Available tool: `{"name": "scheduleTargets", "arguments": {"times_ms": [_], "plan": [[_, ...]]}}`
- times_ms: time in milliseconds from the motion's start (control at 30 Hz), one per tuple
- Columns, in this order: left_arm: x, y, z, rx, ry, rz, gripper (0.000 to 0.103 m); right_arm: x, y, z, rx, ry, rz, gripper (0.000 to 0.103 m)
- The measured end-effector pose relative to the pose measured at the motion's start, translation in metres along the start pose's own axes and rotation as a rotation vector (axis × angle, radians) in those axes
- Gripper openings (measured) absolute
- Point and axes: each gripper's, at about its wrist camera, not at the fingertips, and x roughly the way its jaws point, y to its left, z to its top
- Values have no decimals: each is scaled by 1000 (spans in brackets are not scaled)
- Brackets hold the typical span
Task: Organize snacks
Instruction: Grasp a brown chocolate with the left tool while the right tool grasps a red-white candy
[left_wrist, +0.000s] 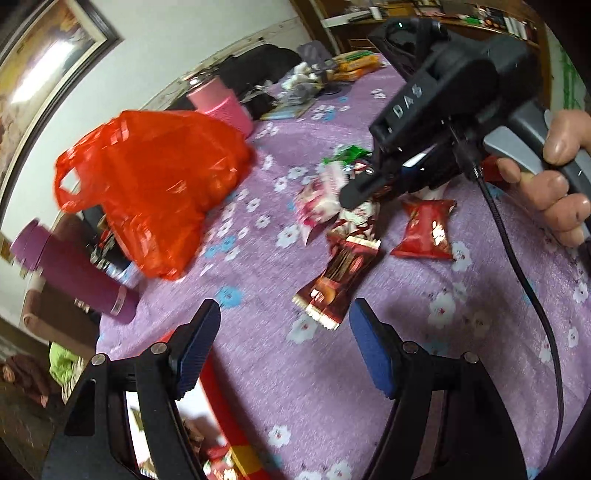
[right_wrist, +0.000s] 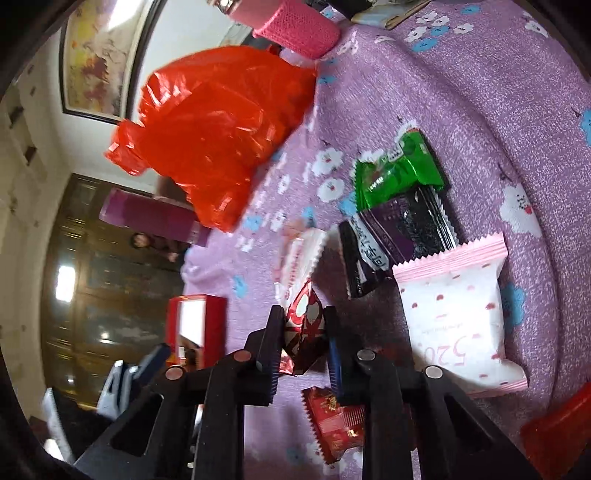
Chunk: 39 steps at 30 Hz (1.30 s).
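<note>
The right claw (right_wrist: 303, 341) pinches a red-and-white snack (right_wrist: 304, 325) by its crinkly wrapper between both fingers, just above the cloth (right_wrist: 480, 110), while the left claw (left_wrist: 284, 339) hangs open and empty with a brown snack (left_wrist: 338, 275) just ahead of its tips. I judge the thin foil could slide out of that narrow pinch. Only the right view shows the green (right_wrist: 397, 168), black (right_wrist: 391, 243) and pink (right_wrist: 454, 317) packs ahead-right of the claw; only the left view shows the hand (left_wrist: 554, 177) on the grip.
</note>
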Motion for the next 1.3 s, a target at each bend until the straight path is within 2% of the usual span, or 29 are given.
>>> {"name": "scheduleTargets", "arguments": {"times_ms": [167, 500, 600, 633, 700, 733, 767, 800, 867, 933, 1100, 1133, 1200, 1300], "plan": [[20, -11, 15, 91, 23, -50, 72, -13, 0, 2, 22, -12, 80, 21], [46, -23, 21, 272, 66, -160, 72, -47, -21, 13, 136, -87, 147, 21], [45, -26, 21, 299, 38, -180, 72, -49, -27, 16, 171, -92, 183, 21], [48, -24, 23, 281, 46, -199, 70, -49, -28, 16, 178, -89, 198, 21], [51, -20, 24, 232, 58, -261, 54, -49, -28, 16, 175, -85, 206, 21], [52, -20, 24, 208, 57, -296, 41, -49, -27, 17, 173, -87, 202, 21], [51, -21, 24, 200, 56, -304, 34, -49, -28, 16, 173, -88, 203, 21], [50, -23, 23, 198, 54, -302, 31, -49, -28, 16, 174, -87, 205, 21], [47, -28, 20, 197, 52, -283, 29, -50, -30, 17, 180, -96, 198, 21], [46, -26, 19, 150, 67, -292, 28, -50, -31, 17, 180, -101, 191, 21], [37, -16, 7, -43, 109, -279, 25, -47, -22, 16, 146, -86, 208, 21], [34, -11, 4, -108, 114, -277, 24, -46, -19, 15, 137, -79, 217, 21], [23, -4, -3, -197, 91, -278, 23, -43, -15, 13, 126, -67, 227, 21], [-1, 1, -13, -264, 28, -260, 23, -36, -9, 10, 111, -44, 235, 21]]}}
